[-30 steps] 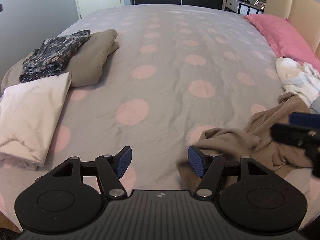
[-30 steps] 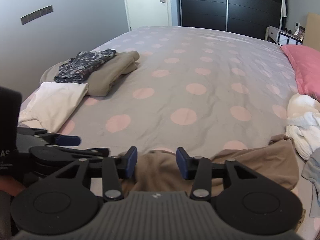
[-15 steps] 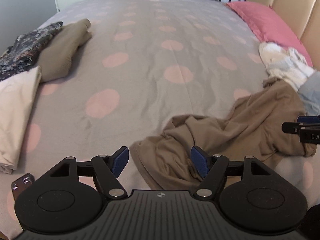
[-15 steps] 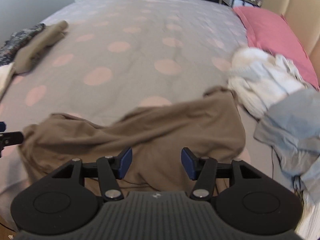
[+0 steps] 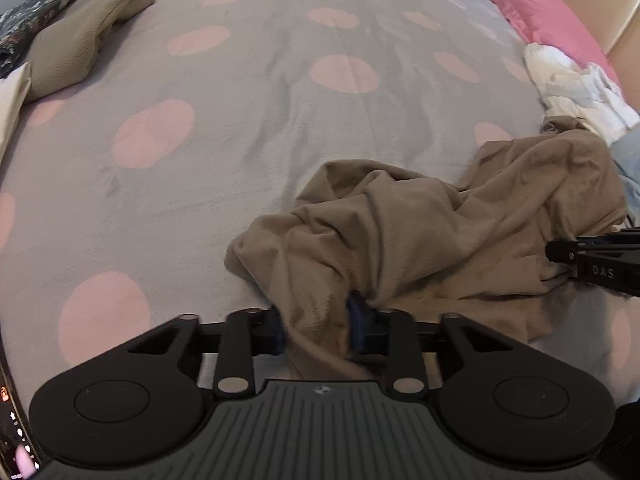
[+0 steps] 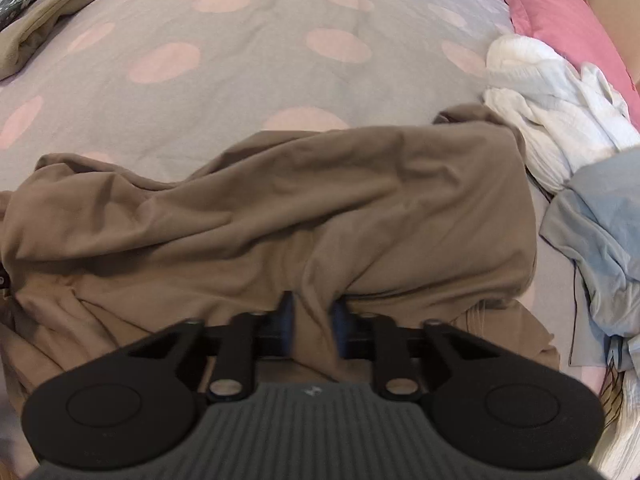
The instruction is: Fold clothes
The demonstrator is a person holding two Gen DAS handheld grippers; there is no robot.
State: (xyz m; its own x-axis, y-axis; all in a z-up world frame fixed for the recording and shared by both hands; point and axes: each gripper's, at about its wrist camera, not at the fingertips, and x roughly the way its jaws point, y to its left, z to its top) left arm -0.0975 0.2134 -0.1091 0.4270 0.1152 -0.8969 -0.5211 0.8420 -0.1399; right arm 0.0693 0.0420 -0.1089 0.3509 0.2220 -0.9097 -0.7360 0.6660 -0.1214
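Jaws of the left gripper [image 5: 316,330] are closing on a fold of the brown garment [image 5: 432,240]; the right gripper [image 6: 312,326] likewise closes, pinching its near edge on the spotted bedspread [image 5: 280,100].

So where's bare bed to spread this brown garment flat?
The middle of the dotted bedspread is free, between the folded pile at far left and the pink pillow. The right edge is crowded: white clothes and a blue garment.

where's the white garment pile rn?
Right side in both wrist views: the white garment pile lies on the bed beside the pink pillow, between the brown garment and a light-blue garment.
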